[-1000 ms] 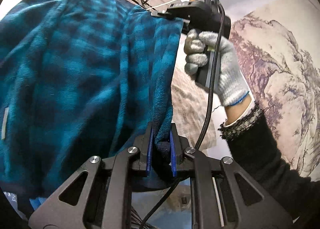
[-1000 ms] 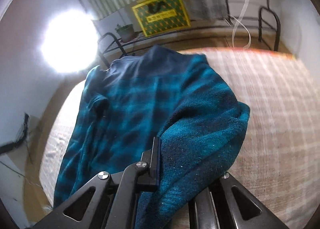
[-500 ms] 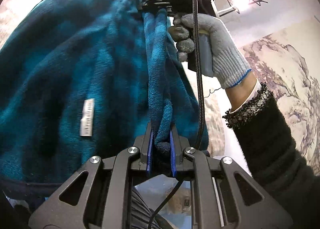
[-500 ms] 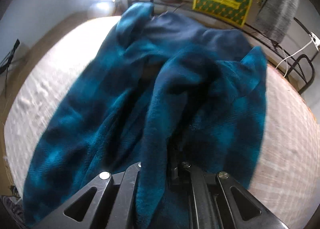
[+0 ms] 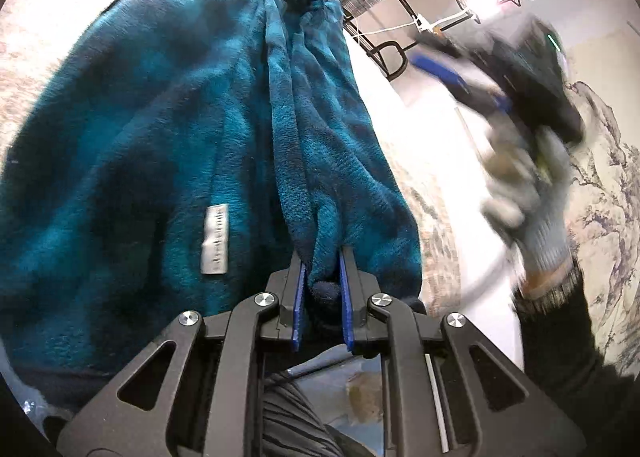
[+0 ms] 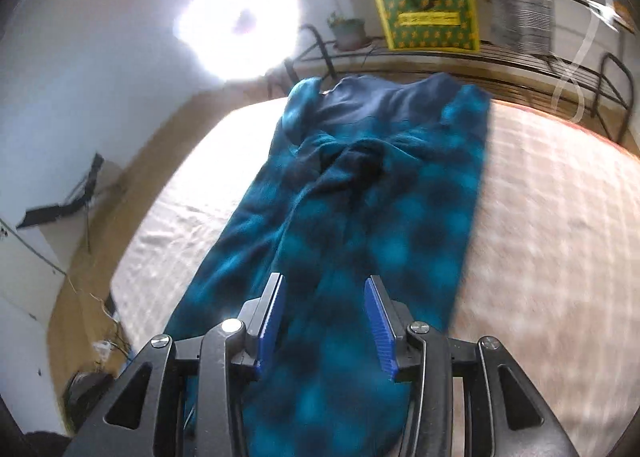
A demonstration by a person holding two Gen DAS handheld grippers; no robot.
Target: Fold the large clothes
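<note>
Released within the last half second: the right gripper (image 6: 325,321), whose blue-padded jaws have just been opening, no longer pinches the teal-and-navy checked fleece garment (image 6: 372,217); the fold it carried now lies dropped along the garment's length; the gloved right hand (image 5: 524,185), seen from the left wrist view, has swung clear to the side and shows only as a blur.

Item, garment: long, plush, doubled lengthwise; spread on the pale woven bed cover (image 6: 552,217); white sewn-in label (image 5: 215,239) exposed on its inner face.

Item, left gripper (image 5: 323,297): jaws nearly together, pinching a bunched edge of fleece between the blue pads; cloth runs taut away from it.

Item, right gripper: jaws spread partway, nothing pressed between them; fleece lies below and between the pads, apparently untouched.

Risks, as judged: with one corner let go and the other held under tension, a tug from the left could drag the fresh fold askew; thick fleece tends to spring open, so edges may part; the bunched edge in the left pads may release crumpled rather than flat.
</note>
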